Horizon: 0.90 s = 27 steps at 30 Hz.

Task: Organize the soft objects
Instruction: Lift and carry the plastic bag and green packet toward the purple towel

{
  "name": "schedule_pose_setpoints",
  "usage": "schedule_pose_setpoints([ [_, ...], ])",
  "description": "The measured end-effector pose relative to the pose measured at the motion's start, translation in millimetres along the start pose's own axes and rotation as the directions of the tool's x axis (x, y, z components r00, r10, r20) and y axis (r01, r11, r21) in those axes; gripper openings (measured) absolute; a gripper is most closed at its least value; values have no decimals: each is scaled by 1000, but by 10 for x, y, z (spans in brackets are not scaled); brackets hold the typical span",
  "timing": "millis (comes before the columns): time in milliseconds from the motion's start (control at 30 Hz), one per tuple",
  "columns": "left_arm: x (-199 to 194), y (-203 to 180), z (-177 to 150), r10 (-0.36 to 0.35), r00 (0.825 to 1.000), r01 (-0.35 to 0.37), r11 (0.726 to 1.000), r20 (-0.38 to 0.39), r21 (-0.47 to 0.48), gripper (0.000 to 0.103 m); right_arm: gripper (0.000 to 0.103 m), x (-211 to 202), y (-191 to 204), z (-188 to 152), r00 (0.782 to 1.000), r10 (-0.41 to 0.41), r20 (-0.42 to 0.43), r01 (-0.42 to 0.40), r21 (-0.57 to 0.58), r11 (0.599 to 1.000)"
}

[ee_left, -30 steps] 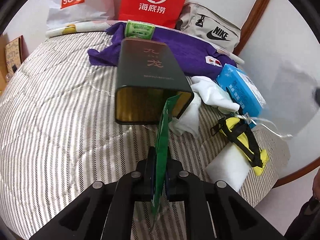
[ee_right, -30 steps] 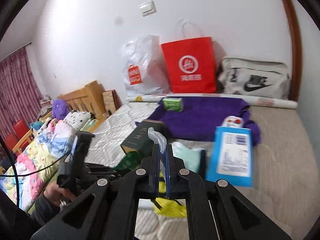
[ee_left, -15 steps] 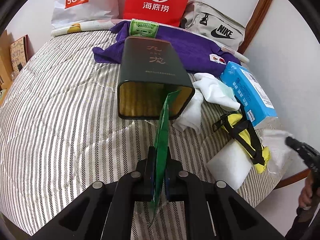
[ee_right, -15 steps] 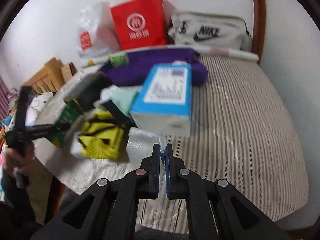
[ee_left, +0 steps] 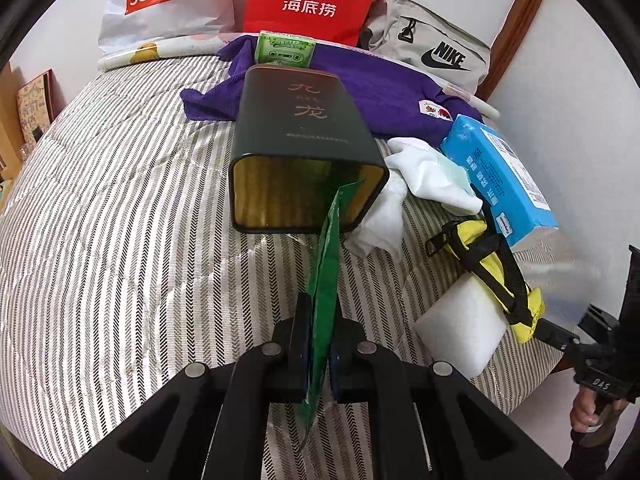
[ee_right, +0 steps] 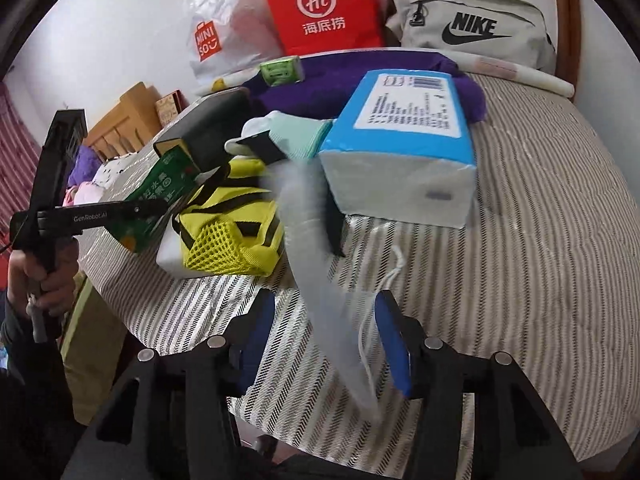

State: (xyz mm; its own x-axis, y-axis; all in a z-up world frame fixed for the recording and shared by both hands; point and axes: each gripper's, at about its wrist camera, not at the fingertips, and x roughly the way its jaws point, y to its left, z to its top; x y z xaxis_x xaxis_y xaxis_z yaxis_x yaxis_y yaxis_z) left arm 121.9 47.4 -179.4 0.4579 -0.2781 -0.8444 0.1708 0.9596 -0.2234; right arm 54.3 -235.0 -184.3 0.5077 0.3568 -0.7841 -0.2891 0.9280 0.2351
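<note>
Lowered, right tool (ee_right: 324, 344) just opened around clear bag (ee_right: 320, 280); left tool (ee_left: 320, 344) pinches green packet (ee_left: 326, 280).

White wall (ee_right: 100, 32), striped bed (ee_left: 100, 220) w/ wood frame (ee_left: 516, 20), red curtain (ee_right: 16, 128) at left.

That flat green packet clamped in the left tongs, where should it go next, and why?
Probably forward, into the dark green tin. The left tongs are shut on the flat green packet, whose tip already lies at the tin's open gold-lined mouth, which faces the tongs. The right tongs have just been opening, with a blurred clear bag between them.
</note>
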Motion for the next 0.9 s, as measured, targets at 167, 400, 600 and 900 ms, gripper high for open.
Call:
schedule_pose_setpoints([
  [167,-1,15,-10,-8,1000,8,1000,11,-7,8,14,109,40,2,994,-102,30,103,-18,995],
  [400,-88,43,-27,-30,999,30,1000,42,-2,7,2,-38,-22,50,995,-79,54,79,1,997],
  [600,-236,72,-29,-35,998,36,999,58,-11,7,2,-216,-104,121,993,-101,61,99,30,995],
  [900,-457,121,-7,-58,994,63,996,93,-55,7,2,-377,-116,271,989,-127,80,124,38,992],
])
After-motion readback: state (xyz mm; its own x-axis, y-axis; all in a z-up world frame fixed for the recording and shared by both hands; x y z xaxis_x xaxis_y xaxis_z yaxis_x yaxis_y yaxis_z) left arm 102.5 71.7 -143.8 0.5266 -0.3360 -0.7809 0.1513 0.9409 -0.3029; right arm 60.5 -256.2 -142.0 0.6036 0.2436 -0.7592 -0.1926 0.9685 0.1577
